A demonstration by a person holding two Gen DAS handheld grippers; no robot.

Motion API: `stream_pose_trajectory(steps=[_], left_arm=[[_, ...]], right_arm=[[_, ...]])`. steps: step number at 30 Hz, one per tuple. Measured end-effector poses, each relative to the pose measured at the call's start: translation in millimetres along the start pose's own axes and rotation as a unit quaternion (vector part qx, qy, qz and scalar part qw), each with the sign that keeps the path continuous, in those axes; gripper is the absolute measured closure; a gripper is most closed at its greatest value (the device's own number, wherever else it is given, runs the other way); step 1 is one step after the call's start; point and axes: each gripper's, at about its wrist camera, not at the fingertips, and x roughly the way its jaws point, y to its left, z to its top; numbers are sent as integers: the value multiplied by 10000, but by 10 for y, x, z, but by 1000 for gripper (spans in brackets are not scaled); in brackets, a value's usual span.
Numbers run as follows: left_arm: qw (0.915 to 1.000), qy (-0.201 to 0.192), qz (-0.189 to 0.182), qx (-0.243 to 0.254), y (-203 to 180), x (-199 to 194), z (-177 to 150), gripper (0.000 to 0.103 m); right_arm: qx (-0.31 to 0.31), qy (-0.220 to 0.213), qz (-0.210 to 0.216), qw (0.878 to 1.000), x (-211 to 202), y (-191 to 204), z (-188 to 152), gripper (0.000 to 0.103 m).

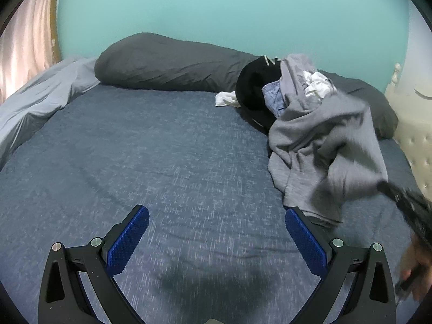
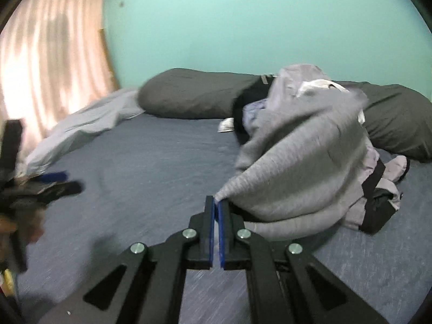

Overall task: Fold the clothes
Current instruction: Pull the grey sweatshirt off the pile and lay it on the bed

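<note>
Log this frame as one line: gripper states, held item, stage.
left gripper: open, over bed | right gripper: shut on grey sweatshirt | stage: pulling it from clothes pile

No legible text, label, brand, number or sign anywhere.

Each gripper (image 1: 216, 232) has black arms, 2 blue textured pads (image 1: 128, 239), silver screws (image 2: 189, 233).

Bed (image 1: 135, 148) w/ blue sheet: clothes pile (image 1: 305, 113) far right, grey pillows (image 1: 167, 62) at back, light-blue blanket (image 1: 35, 100) left.
</note>
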Motion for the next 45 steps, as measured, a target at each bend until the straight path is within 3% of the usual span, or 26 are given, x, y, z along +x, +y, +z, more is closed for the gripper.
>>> stream_pose_trajectory(steps=[4,7,15,19,21,28,33,37,45], left_arm=[[9999,71,-108,92,-94,-145,-97,0],[9992,225,-287,181,-249,-136,-206,0],[9956,632,-606,345,-640,90,-446,0],[9934,806,-731,367,-781,271,-520,0],[9923,857,-775,445,-862,361,-550,0],[9862,1057,-1132,577,-1117,582,-684,0],[9795,1135,-1444,828,-1337,634,-755,0],[9752,1165,-1589,1005,-1526,655,-810,0],[9685,1438,-1657,1181,-1789,843,-894,18]], right_arm=[[78,328,287,9990,-241,341,-327,101],[303,582,358,9972,-322,378,-615,101],[1064,1128,-12,9879,-572,143,-1199,97],[1147,1211,-244,9857,-663,-66,-1287,95],[1285,1220,-362,9835,-663,-222,-1271,77],[2136,1176,-637,9677,-408,-945,-1243,68],[2610,1006,-922,9556,-320,-1372,-1220,67],[2664,902,-946,9550,-390,-1488,-1259,67],[2399,1035,-950,9606,-488,-1417,-1482,67]])
